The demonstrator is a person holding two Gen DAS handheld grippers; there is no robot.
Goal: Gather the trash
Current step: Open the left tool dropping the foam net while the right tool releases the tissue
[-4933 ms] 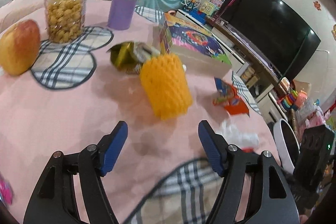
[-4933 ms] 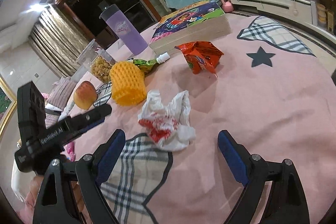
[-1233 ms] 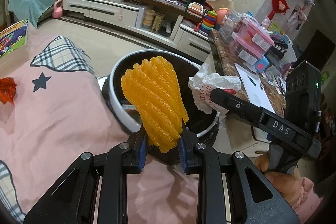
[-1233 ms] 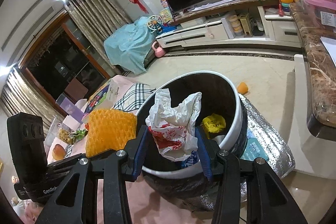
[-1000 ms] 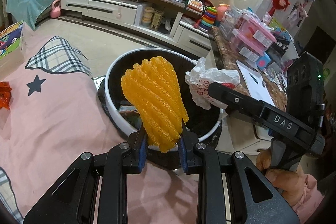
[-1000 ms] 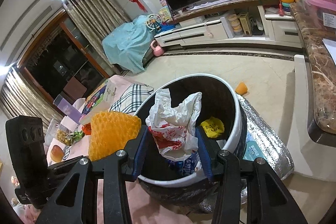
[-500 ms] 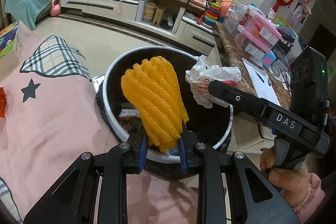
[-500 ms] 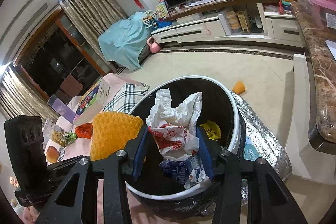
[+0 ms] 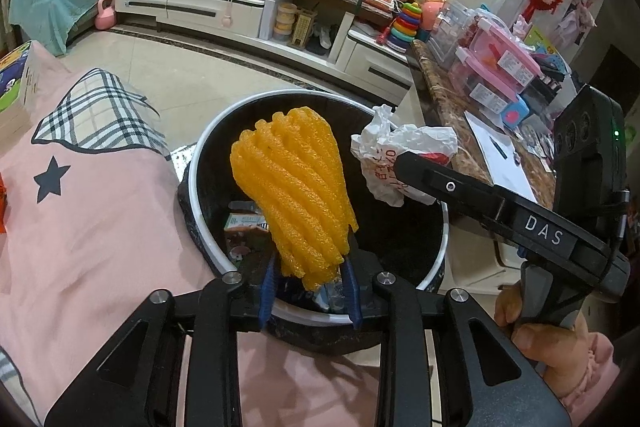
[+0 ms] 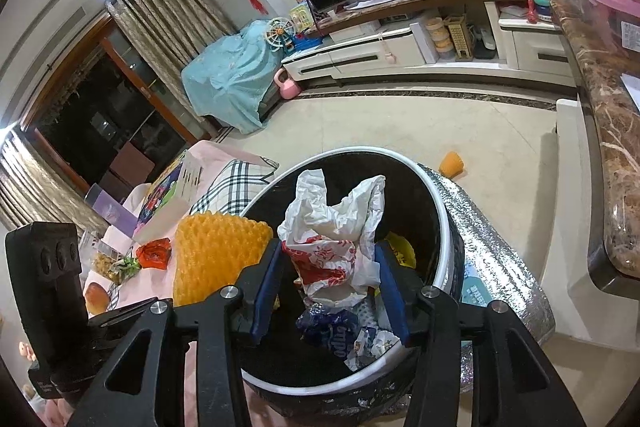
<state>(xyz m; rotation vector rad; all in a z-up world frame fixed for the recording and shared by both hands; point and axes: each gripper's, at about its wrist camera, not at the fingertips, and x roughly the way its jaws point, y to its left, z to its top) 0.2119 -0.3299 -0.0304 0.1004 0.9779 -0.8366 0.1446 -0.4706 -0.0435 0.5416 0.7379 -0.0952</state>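
Left hand-held gripper (image 9: 310,293) is clamped tight on the bottom end of the orange foam net (image 9: 294,195), which sticks up over the open trash bin (image 9: 200,163). Right hand-held gripper (image 10: 326,293) is pinched shut on the crumpled white plastic bag (image 10: 336,231), also right above the bin, wrappers (image 10: 340,335) already inside. The pink-clothed desk (image 9: 88,227) sits just left of the bin.
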